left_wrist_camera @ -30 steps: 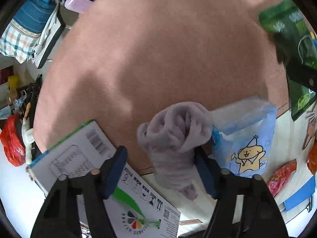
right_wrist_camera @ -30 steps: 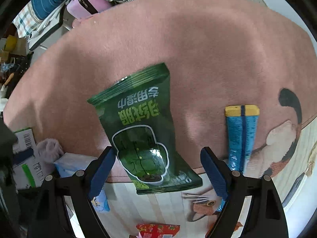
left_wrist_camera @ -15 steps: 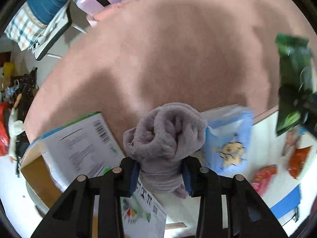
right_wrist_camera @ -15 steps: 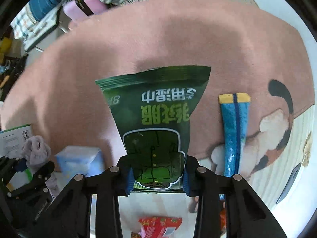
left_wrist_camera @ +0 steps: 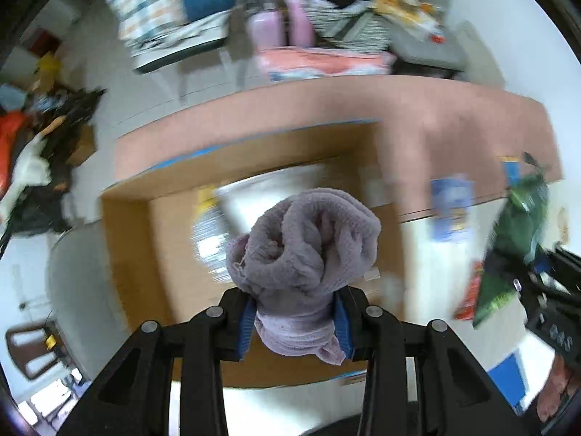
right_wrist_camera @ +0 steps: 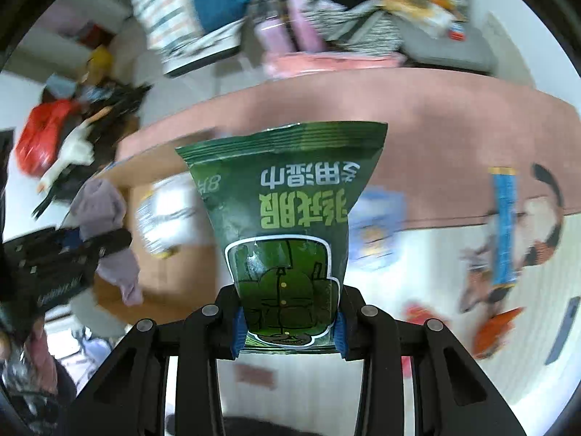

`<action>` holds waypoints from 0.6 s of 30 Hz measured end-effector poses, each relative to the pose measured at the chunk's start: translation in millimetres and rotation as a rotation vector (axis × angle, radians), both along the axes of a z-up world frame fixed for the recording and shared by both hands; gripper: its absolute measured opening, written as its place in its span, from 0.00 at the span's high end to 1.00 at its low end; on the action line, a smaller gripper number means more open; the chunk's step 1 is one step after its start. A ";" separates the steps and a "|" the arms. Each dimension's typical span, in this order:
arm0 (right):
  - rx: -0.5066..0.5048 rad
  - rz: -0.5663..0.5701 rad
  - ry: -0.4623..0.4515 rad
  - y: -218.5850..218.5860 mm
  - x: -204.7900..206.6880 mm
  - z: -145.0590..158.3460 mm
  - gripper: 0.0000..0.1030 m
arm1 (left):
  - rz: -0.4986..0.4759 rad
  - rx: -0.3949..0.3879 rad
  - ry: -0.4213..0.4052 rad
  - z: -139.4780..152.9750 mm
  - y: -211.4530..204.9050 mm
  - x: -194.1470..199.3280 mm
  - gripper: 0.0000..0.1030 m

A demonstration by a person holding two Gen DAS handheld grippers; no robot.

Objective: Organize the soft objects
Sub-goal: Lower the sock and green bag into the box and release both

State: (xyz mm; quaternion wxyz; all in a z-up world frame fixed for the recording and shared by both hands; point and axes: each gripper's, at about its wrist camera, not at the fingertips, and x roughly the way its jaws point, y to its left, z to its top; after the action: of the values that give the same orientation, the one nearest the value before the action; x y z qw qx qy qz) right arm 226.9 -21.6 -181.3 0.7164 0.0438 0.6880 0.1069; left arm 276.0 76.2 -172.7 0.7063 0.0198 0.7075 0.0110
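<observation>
My left gripper (left_wrist_camera: 295,321) is shut on a rolled grey-purple towel (left_wrist_camera: 305,243) and holds it in the air above an open cardboard box (left_wrist_camera: 127,239). My right gripper (right_wrist_camera: 288,323) is shut on a green wet-wipes pack (right_wrist_camera: 287,218), lifted off the floor. The towel (right_wrist_camera: 105,207) and left gripper also show at the left of the right wrist view. The green pack (left_wrist_camera: 515,239) shows at the right of the left wrist view. A blue tissue pack (right_wrist_camera: 377,232) lies at the edge of the pink carpet (right_wrist_camera: 435,116).
The box holds a white plastic-wrapped pack (left_wrist_camera: 232,225). A blue stick pack (right_wrist_camera: 503,225), a red packet (left_wrist_camera: 470,290) and an orange packet (right_wrist_camera: 494,330) lie on the floor. Bags and clothes (left_wrist_camera: 326,21) pile behind the carpet.
Both grippers closed on their objects and lifted them. The left gripper swung left with the towel over the open box. The views tilted up towards the room.
</observation>
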 end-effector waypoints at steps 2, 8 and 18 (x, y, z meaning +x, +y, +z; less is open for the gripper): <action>0.008 0.032 0.025 37.5 -15.2 -11.4 0.62 | 0.038 0.036 0.012 -4.2 35.4 -7.0 0.67; -0.033 0.089 0.131 129.0 -41.1 -64.9 0.62 | 0.117 0.064 0.084 -48.9 114.2 4.4 0.67; -0.136 0.080 0.240 170.9 -50.0 -130.7 0.62 | 0.123 0.051 0.191 -116.5 138.4 39.5 0.67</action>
State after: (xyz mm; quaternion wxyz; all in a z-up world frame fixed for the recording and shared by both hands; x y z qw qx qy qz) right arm 176.9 149.3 -312.0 0.6254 -0.0197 0.7756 0.0826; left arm 315.5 214.6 -289.2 0.6330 -0.0045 0.7709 0.0704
